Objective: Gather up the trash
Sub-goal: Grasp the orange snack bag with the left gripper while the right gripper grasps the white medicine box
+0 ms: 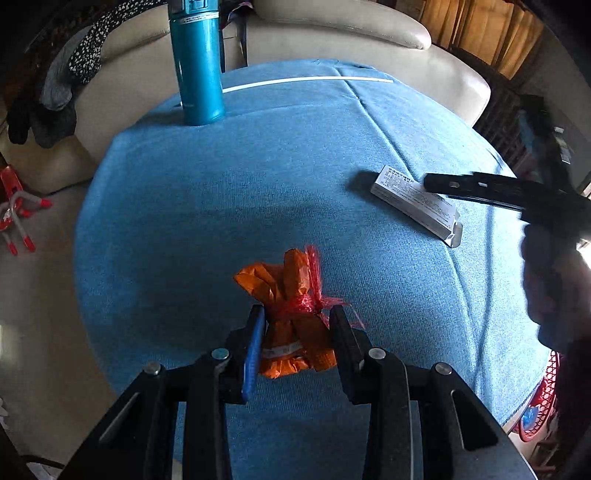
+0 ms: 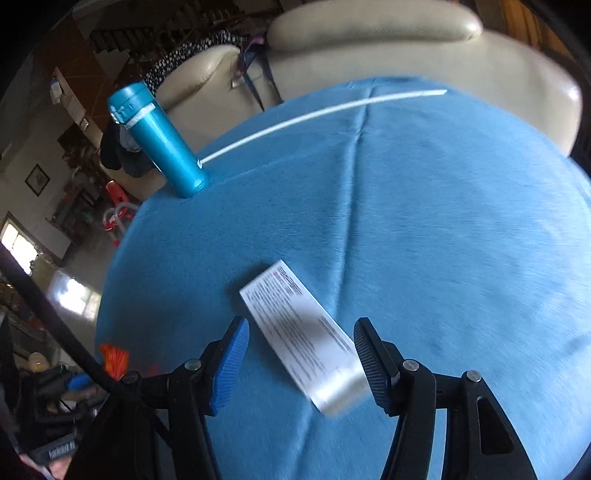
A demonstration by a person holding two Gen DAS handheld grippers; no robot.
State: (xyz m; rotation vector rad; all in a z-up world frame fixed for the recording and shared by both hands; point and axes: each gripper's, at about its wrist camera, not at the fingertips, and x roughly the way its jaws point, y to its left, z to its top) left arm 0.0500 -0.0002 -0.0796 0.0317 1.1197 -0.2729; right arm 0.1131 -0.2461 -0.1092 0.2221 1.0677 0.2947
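An orange plastic bundle [image 1: 291, 280] tied with red string sits between the fingers of my left gripper [image 1: 295, 312], which is shut on its lower half above the blue cloth [image 1: 221, 221]. A white printed carton [image 1: 413, 199] lies flat on the cloth to the right. In the right wrist view the carton [image 2: 295, 325] is blurred and lies between and below the pads of my right gripper [image 2: 300, 325], which stands open over it. From the left wrist view the right gripper [image 1: 432, 183] reaches in from the right, its fingers just over the carton.
A teal flask [image 1: 199, 74] stands at the cloth's far left corner, with a thin white stick [image 1: 306, 80] lying along the far edge. A beige sofa [image 1: 369, 33] with dark clothes lies behind. A red mesh basket [image 1: 543, 398] is at the lower right.
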